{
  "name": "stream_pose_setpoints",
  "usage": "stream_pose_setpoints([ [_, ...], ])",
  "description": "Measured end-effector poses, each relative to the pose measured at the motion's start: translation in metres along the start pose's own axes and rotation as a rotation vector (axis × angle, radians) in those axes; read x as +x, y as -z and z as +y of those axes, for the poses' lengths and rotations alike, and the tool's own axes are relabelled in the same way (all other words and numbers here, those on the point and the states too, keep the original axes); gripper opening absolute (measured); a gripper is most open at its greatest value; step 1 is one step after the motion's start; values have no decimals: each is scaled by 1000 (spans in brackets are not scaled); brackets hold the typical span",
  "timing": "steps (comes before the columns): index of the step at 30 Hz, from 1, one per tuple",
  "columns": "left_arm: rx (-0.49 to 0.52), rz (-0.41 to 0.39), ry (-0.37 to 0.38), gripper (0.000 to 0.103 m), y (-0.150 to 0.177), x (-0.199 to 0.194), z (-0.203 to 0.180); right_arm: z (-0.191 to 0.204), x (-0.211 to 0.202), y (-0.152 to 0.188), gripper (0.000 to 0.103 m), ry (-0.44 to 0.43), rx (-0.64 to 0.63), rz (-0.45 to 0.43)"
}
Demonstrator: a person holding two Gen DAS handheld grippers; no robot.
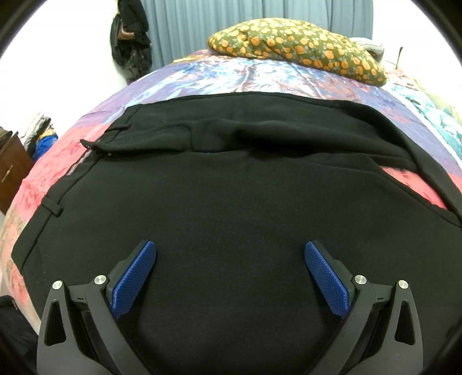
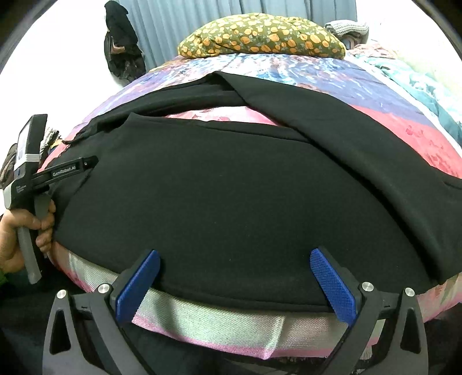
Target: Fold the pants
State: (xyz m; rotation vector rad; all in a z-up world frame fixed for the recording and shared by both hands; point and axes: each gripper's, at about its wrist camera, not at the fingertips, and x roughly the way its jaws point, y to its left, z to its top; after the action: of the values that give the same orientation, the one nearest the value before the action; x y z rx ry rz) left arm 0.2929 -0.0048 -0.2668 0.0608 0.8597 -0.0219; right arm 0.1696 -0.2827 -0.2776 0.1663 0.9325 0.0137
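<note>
Fingertips with blue textured pads (image 1: 135, 278) stand spread wide on the left gripper (image 1: 230, 248), nothing between them, hovering over the broad dark cloth of the black fabric pants (image 1: 231, 202). The right gripper (image 2: 234, 256) likewise has its blue-padded fingers (image 2: 332, 285) fully apart and holds nothing; they straddle the near hem of the pants at the edge of the bed. The pants lie spread across the pink, purple and blue floral bedspread (image 1: 231, 75), the waistband with its belt loop toward the left, one leg running off diagonally to the right. In the right wrist view, the person's left hand (image 2: 20, 230) grips the other tool's grey handle at the left. Beyond the pants rests an olive pillow with orange spots (image 1: 297, 43), before grey-blue curtains (image 1: 202, 26).
</note>
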Motion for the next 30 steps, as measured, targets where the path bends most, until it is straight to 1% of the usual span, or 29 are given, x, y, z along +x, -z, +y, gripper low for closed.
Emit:
stream_pose_setpoints([
  [4,-1,-1,2,103,0,0,0,-2,-3,1,103,-11,-1,-8],
  [5,-1,-1,2,103,0,0,0,-4,-6,0,102,-21,10,-12],
  [6,-2,-1,3,103,0,0,0,-8,-12,-1,102,-40,48,-30],
  [8,-2,-3,3,103,0,0,1,-30,-28,0,102,-122,226,-90],
  [10,2,-9,-2,103,0,0,1,-52,-33,6,102,-177,378,-110],
  [11,2,-8,-1,103,0,0,1,-65,-31,12,100,-201,449,-112],
  [12,1,-8,0,103,0,0,1,-72,-32,14,95,-208,472,-120],
  [15,0,-8,1,103,0,1,1,-88,-37,15,93,-198,513,-153],
  [20,2,-10,-1,103,0,0,1,-118,-47,22,93,-164,654,-215],
  [23,2,-13,-2,103,-1,-1,3,-140,-54,23,93,-124,727,-271],
  [26,0,-17,-4,103,-1,-2,3,-158,-55,26,89,-138,802,-304],
  [28,0,-22,-7,103,-1,-2,3,-165,-58,28,89,-142,841,-323],
  [30,0,-27,-10,103,1,-3,3,-177,-62,33,88,-147,911,-345],
])
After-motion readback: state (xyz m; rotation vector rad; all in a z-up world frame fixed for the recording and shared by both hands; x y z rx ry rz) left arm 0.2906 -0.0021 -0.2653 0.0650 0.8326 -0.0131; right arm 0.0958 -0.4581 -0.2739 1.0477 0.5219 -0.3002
